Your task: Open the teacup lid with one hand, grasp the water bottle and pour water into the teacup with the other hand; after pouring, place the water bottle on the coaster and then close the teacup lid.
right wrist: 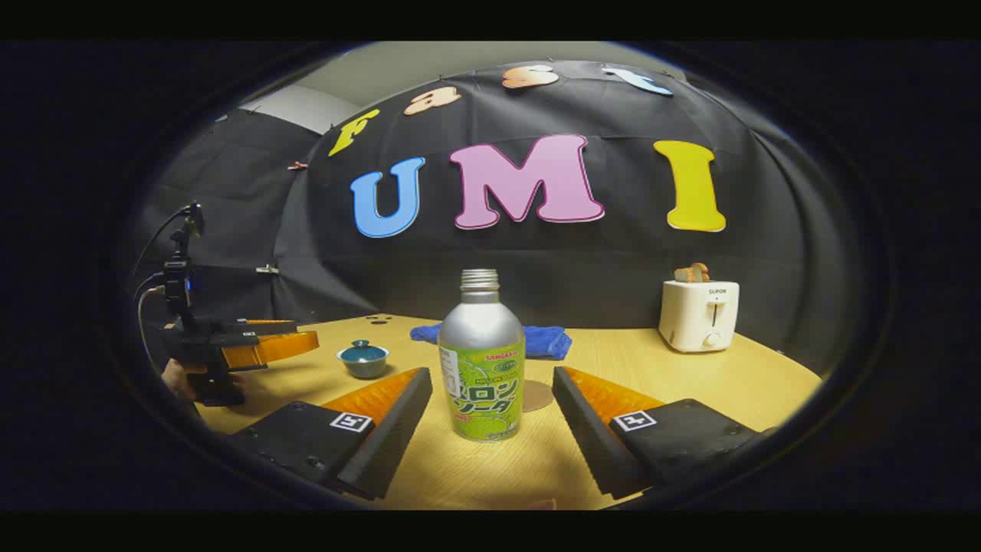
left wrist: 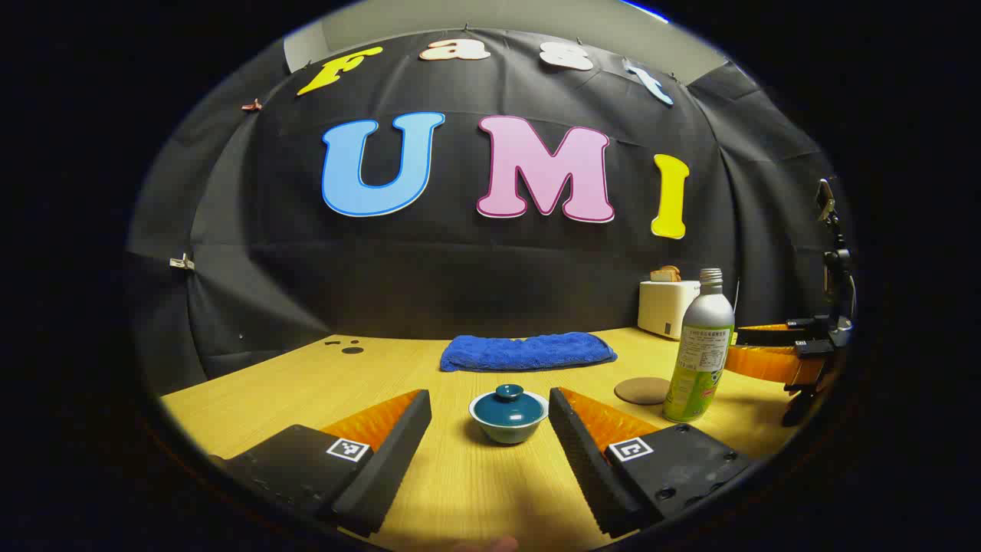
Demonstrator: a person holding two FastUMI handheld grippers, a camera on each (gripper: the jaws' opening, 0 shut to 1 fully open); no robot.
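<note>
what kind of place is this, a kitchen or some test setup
Most likely a staged recording booth set up like a tea corner, not a real kitchen: a wooden table against black cloth, holding a lidded teacup, water bottle and toaster.

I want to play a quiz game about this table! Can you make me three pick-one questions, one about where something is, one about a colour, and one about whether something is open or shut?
1. Where does the coaster lie?
A. under the teacup
B. on the table beside the water bottle
C. on the blue towel

2. What colour is the teacup?
A. teal
B. red
C. yellow

3. How is the teacup's lid now?
A. lifted off and held in the jaws
B. lying on the towel
C. sitting on the cup

Answers:
1. B: in the left gripper view the round brown coaster lies bare on the table next to the bottle.
2. A: cup and lid are both teal.
3. C: the lid rests on the cup, and the left gripper stands open on either side without touching it.
</note>
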